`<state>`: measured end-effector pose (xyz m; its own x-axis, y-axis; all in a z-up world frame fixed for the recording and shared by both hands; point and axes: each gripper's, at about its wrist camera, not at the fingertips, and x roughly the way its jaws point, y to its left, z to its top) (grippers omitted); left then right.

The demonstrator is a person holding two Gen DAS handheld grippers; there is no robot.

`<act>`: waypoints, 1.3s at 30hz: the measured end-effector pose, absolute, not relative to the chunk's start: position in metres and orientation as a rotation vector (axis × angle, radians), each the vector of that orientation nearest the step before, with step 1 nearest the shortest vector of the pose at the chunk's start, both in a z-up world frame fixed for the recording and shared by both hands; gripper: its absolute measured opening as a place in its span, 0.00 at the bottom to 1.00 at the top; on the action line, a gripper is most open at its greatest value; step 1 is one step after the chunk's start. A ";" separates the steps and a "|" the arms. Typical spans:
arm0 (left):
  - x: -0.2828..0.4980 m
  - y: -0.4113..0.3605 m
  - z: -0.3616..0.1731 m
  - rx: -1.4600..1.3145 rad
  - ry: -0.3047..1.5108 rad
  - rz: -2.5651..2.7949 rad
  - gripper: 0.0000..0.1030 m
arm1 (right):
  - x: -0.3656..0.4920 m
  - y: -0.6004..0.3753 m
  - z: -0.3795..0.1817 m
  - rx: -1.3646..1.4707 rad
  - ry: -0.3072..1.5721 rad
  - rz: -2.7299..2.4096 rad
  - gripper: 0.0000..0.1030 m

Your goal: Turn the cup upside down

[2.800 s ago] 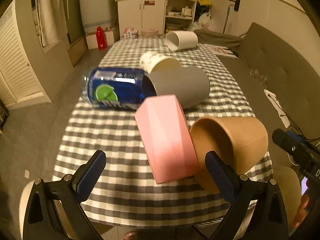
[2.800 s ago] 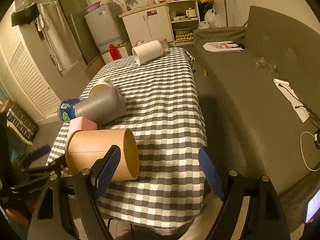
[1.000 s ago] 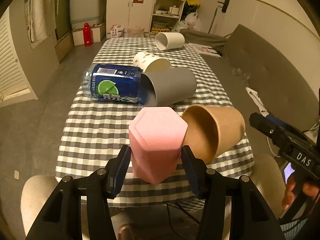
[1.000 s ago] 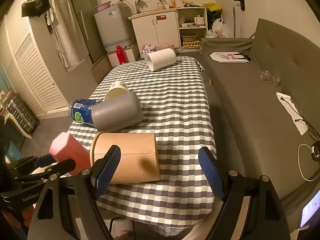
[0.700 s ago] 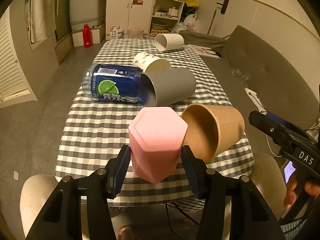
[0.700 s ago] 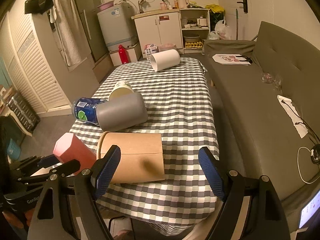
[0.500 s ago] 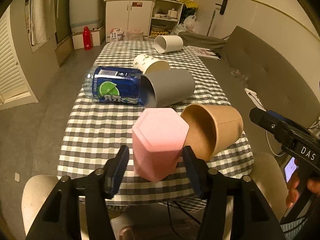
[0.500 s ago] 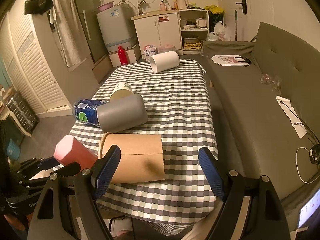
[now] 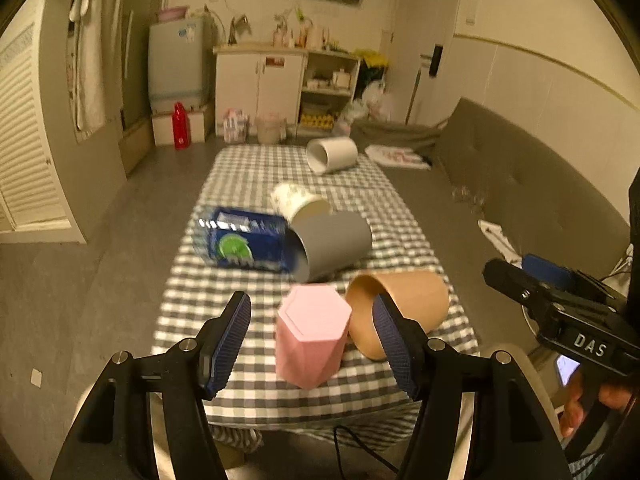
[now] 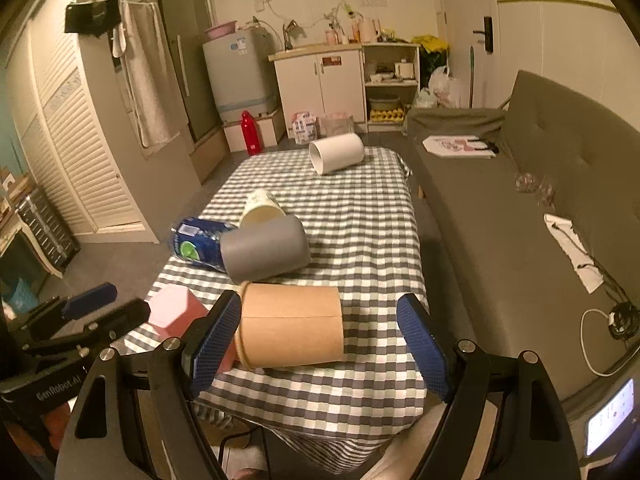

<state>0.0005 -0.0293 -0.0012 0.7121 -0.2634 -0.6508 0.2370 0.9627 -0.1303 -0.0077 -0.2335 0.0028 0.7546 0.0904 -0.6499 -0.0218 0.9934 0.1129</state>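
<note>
A pink hexagonal cup stands upside down, closed end up, near the front edge of the checked table; it also shows in the right wrist view. My left gripper is open, its jaws apart on either side of the cup and drawn back from it. My right gripper is open and empty, in front of a brown paper cup lying on its side next to the pink cup.
On the checked table lie a grey cup, a blue can, a patterned paper cup and a white cup at the far end. A grey sofa runs along the right.
The left gripper has set the pink cup down upside down, opened, and pulled back and up from it. The right gripper has drawn back slightly and stays open.
</note>
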 end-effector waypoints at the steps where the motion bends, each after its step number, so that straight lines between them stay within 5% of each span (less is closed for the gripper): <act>1: -0.003 -0.026 0.004 -0.036 0.706 -0.270 0.64 | -0.011 -0.232 0.008 0.097 0.703 0.062 0.78; 11: -0.031 0.006 0.018 -0.060 0.605 -0.222 0.65 | -0.049 -0.201 0.033 0.043 0.640 0.062 0.78; 18: -0.046 0.025 0.004 -0.036 0.577 -0.158 0.74 | -0.060 -0.177 0.007 0.035 0.662 0.052 0.78; 19: -0.047 0.027 0.000 -0.035 0.582 -0.139 0.82 | -0.060 -0.173 0.002 0.022 0.659 0.043 0.82; 28: -0.058 0.037 -0.024 -0.031 0.595 -0.054 0.89 | -0.064 -0.167 -0.027 0.012 0.695 0.003 0.99; 39: -0.060 0.036 -0.028 -0.031 0.602 -0.054 0.94 | -0.061 -0.169 -0.036 0.019 0.724 -0.009 1.00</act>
<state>-0.0596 0.0360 -0.0275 0.8227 -0.0596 -0.5653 0.0413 0.9981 -0.0452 -0.0611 -0.1692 -0.0357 0.7492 -0.0012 -0.6624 0.0144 0.9998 0.0144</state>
